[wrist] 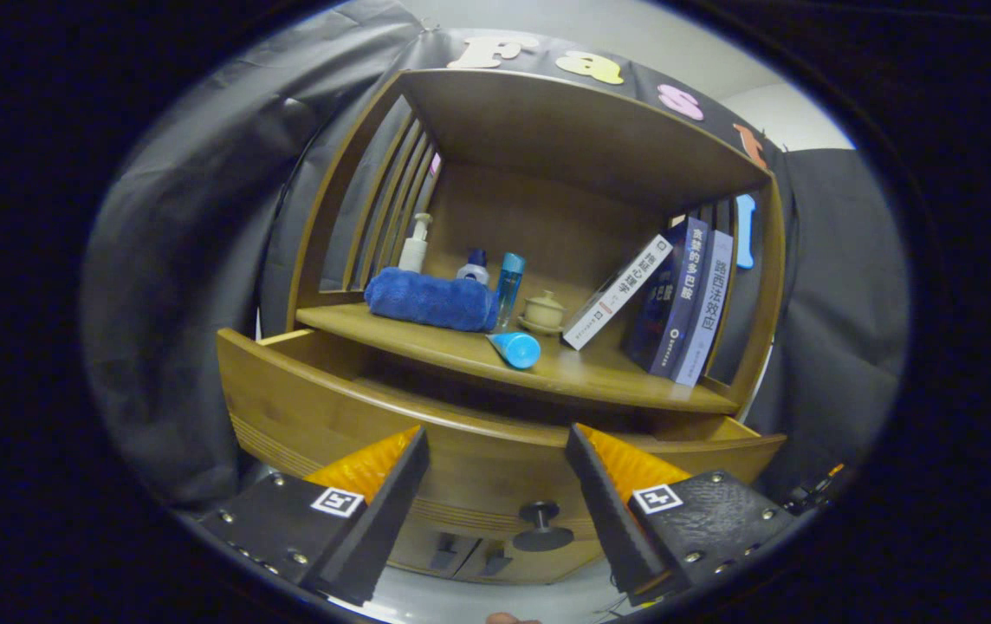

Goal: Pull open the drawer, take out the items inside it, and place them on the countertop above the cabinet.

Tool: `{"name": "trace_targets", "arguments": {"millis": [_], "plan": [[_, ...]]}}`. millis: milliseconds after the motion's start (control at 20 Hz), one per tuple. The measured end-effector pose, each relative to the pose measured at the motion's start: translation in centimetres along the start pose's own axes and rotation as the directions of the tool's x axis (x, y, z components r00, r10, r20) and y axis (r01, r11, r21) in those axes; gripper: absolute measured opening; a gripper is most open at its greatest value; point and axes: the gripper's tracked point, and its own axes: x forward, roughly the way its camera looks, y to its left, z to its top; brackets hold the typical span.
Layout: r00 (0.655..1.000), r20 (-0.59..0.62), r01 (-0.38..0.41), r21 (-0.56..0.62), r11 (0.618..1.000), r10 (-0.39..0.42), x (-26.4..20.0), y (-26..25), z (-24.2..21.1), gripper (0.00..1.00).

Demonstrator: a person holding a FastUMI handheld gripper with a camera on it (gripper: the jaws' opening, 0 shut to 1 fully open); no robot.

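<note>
The drawer [426, 433] stands pulled out below the countertop [547, 368], its inside hidden behind its front, so the contents cannot be told. The blue tube [515, 348] lying near the countertop's front edge looks light, smooth and apt to roll; grip it across the body. The gripper [495, 503] hovers level before the drawer front, fingers wide apart, empty, knob [540, 524] between them.
</note>
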Motion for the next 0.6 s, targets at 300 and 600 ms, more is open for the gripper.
{"name": "trace_targets", "arguments": {"millis": [300,600], "plan": [[1.000,-0.010,0.006,-0.009,1.000,-0.006,2.7,0.3,0.4,0.97],[1.000,-0.011,0.008,-0.020,1.000,-0.008,4.9,0.3,0.6,0.97]]}}
